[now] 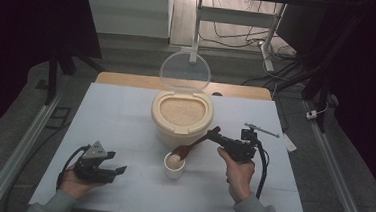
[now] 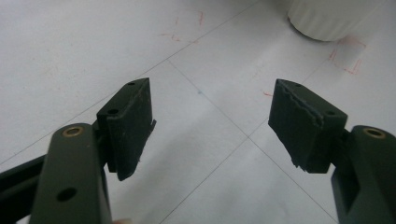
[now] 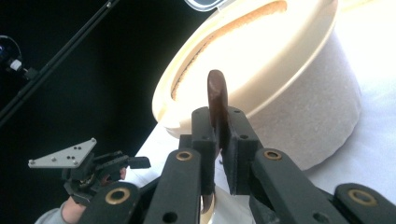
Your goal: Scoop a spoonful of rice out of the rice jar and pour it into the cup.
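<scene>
Wooden spoon [image 1: 193,145] pinched tight by its handle between the right gripper [image 3: 218,140] fingers, bowl end loaded with rice and hanging right over the small white cup [image 1: 174,166], just ahead of the fingertips. Looks like mid-scoop transfer from the big rice container [image 1: 181,116]. Next up, probably: tip the wrist, dump it cleanly in the cup. Left gripper [image 2: 212,126] fingers spread wide, holding nothing, parked well off to the side.

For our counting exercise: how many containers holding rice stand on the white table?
2. The large cream plastic rice bin, clear lid raised, stands mid-table toward the far edge; the small white cup stands just in front of it, under the brown wooden spoon. None seem hidden.
</scene>
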